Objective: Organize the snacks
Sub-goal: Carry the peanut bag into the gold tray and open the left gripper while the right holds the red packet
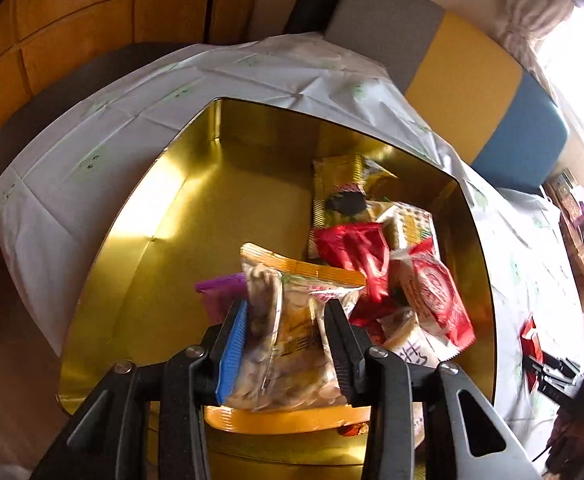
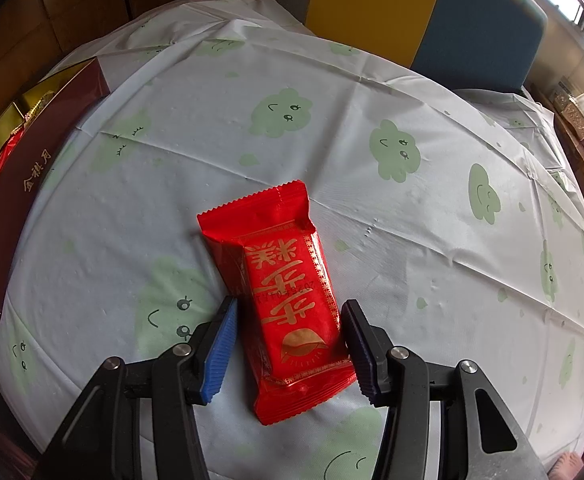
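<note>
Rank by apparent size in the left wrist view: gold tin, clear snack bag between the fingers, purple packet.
1. gold tin
2. clear snack bag, though nearness to the camera enlarges it
3. purple packet, partly hidden

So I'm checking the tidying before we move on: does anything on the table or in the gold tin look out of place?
One red foil snack packet lies alone on the cloud-print tablecloth, outside the gold tin, between the right gripper's open jaws. In the tin, the packets are heaped at one side.
</note>
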